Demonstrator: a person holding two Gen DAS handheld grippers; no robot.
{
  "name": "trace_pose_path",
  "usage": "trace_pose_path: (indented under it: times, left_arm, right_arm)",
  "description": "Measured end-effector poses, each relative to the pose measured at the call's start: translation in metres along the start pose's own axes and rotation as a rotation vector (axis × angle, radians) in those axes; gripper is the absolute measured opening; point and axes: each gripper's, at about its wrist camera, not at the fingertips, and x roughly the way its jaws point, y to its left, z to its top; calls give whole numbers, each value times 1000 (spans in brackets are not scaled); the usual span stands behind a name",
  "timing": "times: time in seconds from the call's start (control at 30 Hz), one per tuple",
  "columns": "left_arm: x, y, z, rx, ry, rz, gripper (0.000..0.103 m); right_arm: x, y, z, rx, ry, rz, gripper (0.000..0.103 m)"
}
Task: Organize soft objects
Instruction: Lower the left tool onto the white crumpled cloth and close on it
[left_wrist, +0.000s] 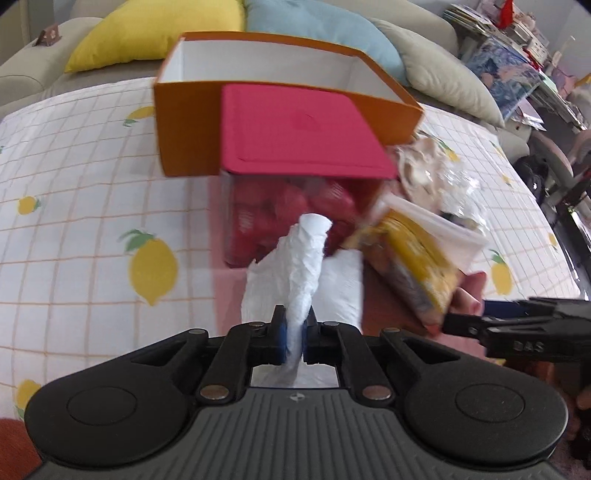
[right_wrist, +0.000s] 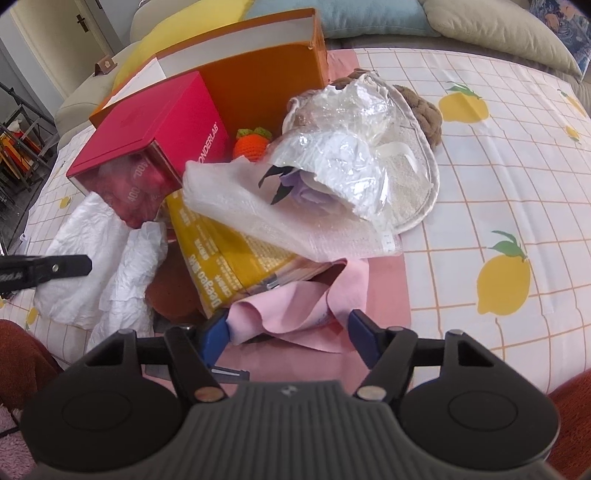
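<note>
crinkled white tissue (left_wrist: 306, 266) – pinched, soft pink cloth (right_wrist: 291, 314)

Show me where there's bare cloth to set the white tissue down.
Bare lemon-print cloth lies on the side of the orange box and red box away from the pile. More lies beyond the plastic-wrapped bundle. It is crowded around the yellow packet and pink cloth.

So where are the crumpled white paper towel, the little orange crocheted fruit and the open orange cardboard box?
crumpled white paper towel (left_wrist: 306, 273): left wrist view, its twisted middle.
little orange crocheted fruit (right_wrist: 250, 147): right wrist view, its round orange body.
open orange cardboard box (left_wrist: 188, 125): left wrist view, its front wall.
</note>
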Motion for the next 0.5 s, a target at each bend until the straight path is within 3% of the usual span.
trace_pose_path:
  times: [0.1, 0.2, 0.23, 0.33, 0.4, 0.5]
  left_arm:
    - [11, -17, -7, 49, 29, 4, 29]
    - [19, -30, -9, 104, 43, 40, 69]
    - [19, -34, -12, 114, 39, 46, 77]
    - [21, -39, -15, 117, 40, 50, 89]
    - [27, -42, -17, 124, 56, 69, 89]
    - [39, -45, -22, 159, 74, 158, 89]
  right_arm:
    - [1, 0, 0, 1, 1, 1, 69]
    - [0, -3, -1, 9, -1, 5, 70]
    - [-1, -4, 0, 14, -3, 7, 71]
    - [-2, -6, 0, 28, -11, 10, 79]
    - [0, -7, 0, 26, -9, 12, 82]
    - [5, -8, 0, 14, -10, -15, 88]
